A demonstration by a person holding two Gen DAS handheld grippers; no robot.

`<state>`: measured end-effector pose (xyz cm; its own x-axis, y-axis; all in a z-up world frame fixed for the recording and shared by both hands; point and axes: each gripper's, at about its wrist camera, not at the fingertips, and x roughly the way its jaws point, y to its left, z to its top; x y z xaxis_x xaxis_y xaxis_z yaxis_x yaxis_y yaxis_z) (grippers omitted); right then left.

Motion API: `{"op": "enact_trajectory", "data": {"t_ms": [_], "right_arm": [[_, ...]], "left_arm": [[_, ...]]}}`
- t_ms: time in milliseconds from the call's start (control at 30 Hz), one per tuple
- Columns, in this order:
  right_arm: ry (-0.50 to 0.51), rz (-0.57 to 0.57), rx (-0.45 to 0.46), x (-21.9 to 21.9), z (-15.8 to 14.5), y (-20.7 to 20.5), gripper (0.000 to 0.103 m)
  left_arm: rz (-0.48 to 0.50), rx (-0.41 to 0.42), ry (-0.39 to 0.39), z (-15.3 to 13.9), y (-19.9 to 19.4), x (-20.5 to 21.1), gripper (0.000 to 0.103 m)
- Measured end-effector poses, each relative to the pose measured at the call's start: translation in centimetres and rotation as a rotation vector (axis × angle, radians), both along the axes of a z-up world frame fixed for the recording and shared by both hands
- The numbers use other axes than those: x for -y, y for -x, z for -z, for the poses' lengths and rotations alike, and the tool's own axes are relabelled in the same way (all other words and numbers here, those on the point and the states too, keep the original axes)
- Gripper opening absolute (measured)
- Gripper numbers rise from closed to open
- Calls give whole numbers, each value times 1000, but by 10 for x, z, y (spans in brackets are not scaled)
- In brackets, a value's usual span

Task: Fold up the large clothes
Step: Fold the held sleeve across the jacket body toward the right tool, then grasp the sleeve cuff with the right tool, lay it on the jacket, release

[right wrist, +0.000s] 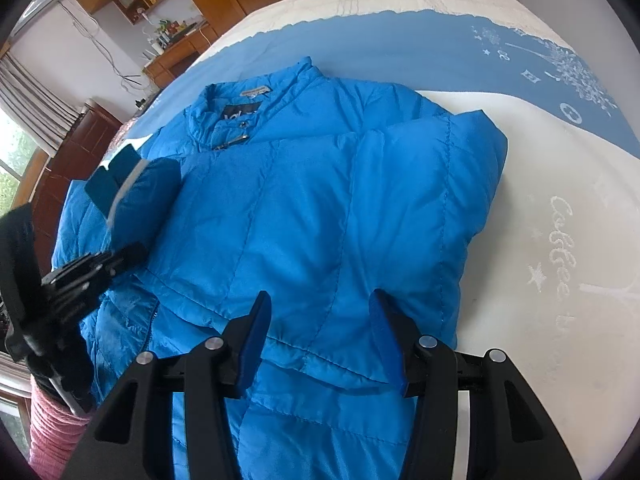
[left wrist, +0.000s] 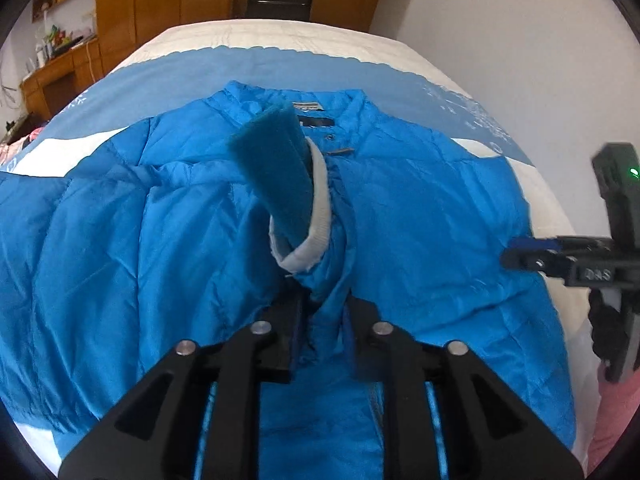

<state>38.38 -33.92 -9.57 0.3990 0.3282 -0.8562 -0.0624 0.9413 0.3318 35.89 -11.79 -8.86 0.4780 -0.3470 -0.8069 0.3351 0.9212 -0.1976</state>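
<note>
Blue puffer jacket [right wrist: 320, 208] lies front-up on the bed [right wrist: 540, 240], one sleeve already folded across the chest – step in hand is the other sleeve. Left gripper [left wrist: 320, 320] has that sleeve [left wrist: 320, 272] bunched between its jaws, cuff [left wrist: 308, 240] sticking up over the chest, though a firm pinch isn't clear; right gripper [right wrist: 320, 336] hovers released, nothing between the pads. Next – lay the sleeve flat, let go, then fold the hem up.
</note>
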Motion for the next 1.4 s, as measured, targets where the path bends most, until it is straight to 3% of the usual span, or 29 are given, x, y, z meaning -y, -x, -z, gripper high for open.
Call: {"op": "enact_trajectory", "data": {"t_ms": [33, 133, 200, 367, 500, 600, 633, 700, 800, 1100, 1267, 1400], "right_arm": [[0, 0, -1, -1, -1, -1, 52], [-45, -14, 4, -7, -9, -4, 53], [-69, -34, 19, -14, -17, -6, 55], [-150, -95, 37, -42, -34, -19, 65], [-194, -109, -48, -63, -18, -43, 67], [-228, -103, -103, -74, 0, -60, 67], [-231, -103, -105, -76, 4, -61, 64], [-248, -122, -100, -82, 7, -66, 36], [-227, -130, -70, -83, 5, -65, 17], [-99, 16, 58, -16, -35, -30, 14], [-120, 92, 53, 29, -36, -15, 14], [-97, 107, 19, 35, -19, -13, 14]], "left_arm": [[10, -8, 28, -6, 5, -5, 38], [52, 11, 149, -32, 32, -24, 62], [75, 31, 202, -47, 49, -38, 71], [-61, 121, 104, -67, 57, -85, 71], [-237, 48, 56, -48, 29, -135, 70], [-294, 19, 88, -38, 18, -158, 68], [-300, 16, 108, -35, 18, -162, 68], [-296, 29, 111, -34, 18, -162, 68], [-291, 54, 87, -39, 17, -158, 68], [-266, 109, 78, -58, 17, -143, 68], [-254, 77, 44, -45, -1, -131, 68], [-255, 22, -6, -22, -19, -127, 68]]}}
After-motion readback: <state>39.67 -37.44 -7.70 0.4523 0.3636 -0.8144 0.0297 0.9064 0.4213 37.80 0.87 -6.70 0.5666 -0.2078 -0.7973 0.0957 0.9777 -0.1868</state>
